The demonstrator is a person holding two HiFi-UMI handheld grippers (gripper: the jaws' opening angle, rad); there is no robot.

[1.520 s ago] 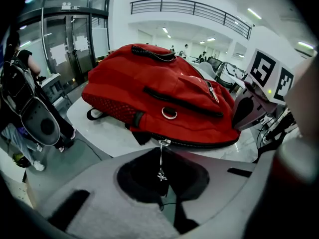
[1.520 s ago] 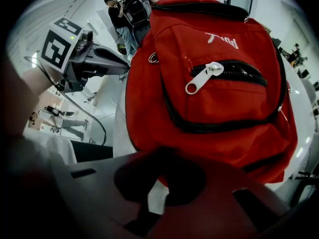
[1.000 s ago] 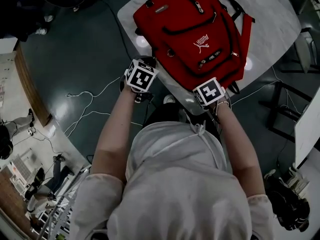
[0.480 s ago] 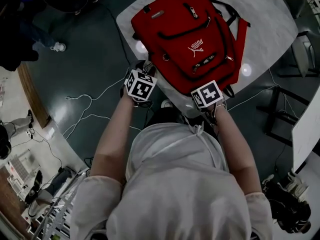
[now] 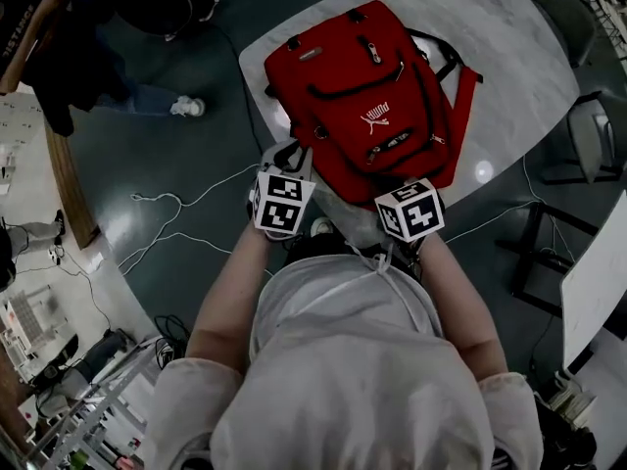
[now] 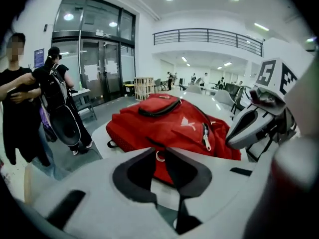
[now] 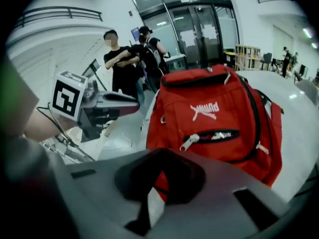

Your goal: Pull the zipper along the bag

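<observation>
left gripper (image 6: 158,151) slightly spread, empty | right gripper (image 7: 160,152) pressed together, empty | bag (image 7: 219,91) ahead of both | any pull: pinch zipper tab (image 7: 190,142) squarely

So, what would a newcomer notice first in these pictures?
The red backpack lies flat on the white table, logo side up. By its near edge are the left gripper, jaws apart, and the right gripper, jaws together, both empty.
</observation>
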